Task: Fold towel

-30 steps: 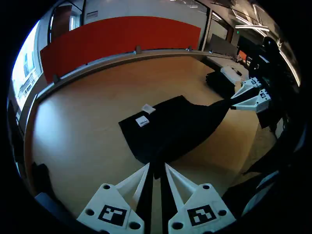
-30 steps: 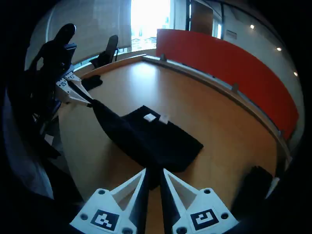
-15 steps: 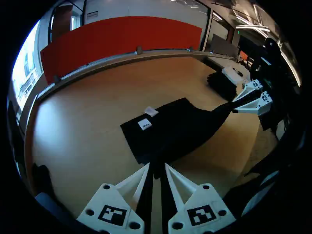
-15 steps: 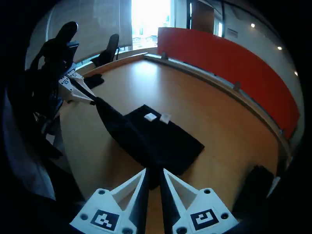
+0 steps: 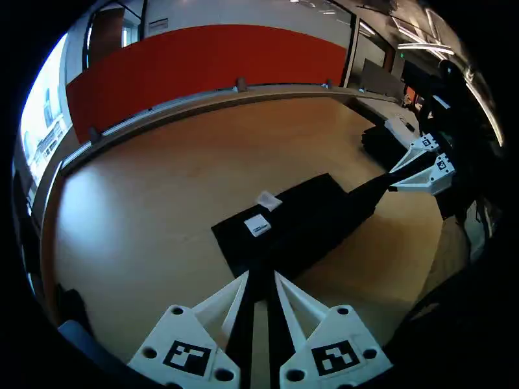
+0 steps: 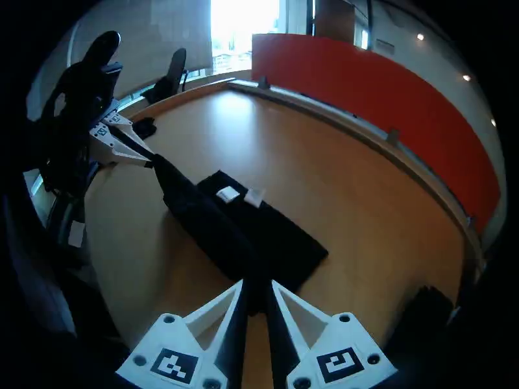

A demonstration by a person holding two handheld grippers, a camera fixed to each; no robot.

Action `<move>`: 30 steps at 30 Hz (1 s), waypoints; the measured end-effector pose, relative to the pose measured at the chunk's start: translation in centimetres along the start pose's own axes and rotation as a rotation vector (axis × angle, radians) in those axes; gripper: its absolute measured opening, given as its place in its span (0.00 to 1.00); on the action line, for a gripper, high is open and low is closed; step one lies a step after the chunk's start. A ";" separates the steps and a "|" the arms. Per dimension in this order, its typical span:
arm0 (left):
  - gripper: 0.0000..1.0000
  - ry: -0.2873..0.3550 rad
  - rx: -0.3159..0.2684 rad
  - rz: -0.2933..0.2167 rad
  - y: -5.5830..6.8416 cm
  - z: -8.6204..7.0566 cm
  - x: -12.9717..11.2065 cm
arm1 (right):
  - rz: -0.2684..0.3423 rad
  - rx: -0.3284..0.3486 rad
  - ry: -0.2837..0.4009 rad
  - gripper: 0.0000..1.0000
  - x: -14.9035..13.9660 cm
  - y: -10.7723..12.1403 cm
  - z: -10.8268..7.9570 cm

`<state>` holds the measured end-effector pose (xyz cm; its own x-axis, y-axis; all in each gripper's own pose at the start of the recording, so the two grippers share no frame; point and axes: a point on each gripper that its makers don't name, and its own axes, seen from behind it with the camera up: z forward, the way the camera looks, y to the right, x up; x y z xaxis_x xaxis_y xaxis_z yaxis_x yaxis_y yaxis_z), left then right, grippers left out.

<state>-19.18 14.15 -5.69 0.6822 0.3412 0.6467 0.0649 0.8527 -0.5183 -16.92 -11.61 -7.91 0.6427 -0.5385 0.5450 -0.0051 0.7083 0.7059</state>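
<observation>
A black towel [image 5: 305,217] with two white tags lies partly on the wooden table [image 5: 162,188], its near edge lifted and stretched between both grippers. My left gripper [image 5: 259,285] is shut on one near corner. In the left gripper view the right gripper [image 5: 392,185] pinches the other corner at the right. The right gripper view shows the same towel [image 6: 259,233], my right gripper [image 6: 256,292] shut on its corner, and the left gripper [image 6: 150,161] holding the far end at the left.
A red partition [image 5: 207,61] runs behind the table's far edge. A dark stack of folded cloth [image 5: 386,142] sits at the table's right end. Office chairs [image 6: 172,81] stand by the bright window. A person's dark sleeve is behind each far gripper.
Both grippers carried the lifted near edge forward over the towel. The flat part on the table now looks narrower and the tags sit closer to the held edge.
</observation>
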 end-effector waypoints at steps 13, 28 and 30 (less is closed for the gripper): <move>0.12 -0.018 0.005 0.014 -0.7 3.9 0.3 | 0.029 0.019 -0.058 0.16 -1.4 2.0 2.5; 0.12 -0.049 0.041 0.005 -1.8 7.4 -1.0 | 0.035 0.027 -0.094 0.17 -1.9 3.4 5.9; 0.12 -0.055 0.047 0.004 -1.9 7.8 -1.2 | 0.035 0.026 -0.099 0.17 -2.0 3.4 6.2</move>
<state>-25.75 15.17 -1.10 0.6413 0.3651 0.6749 0.0269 0.8683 -0.4953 -22.95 -10.91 -3.76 0.5631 -0.5570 0.6104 -0.0468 0.7160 0.6965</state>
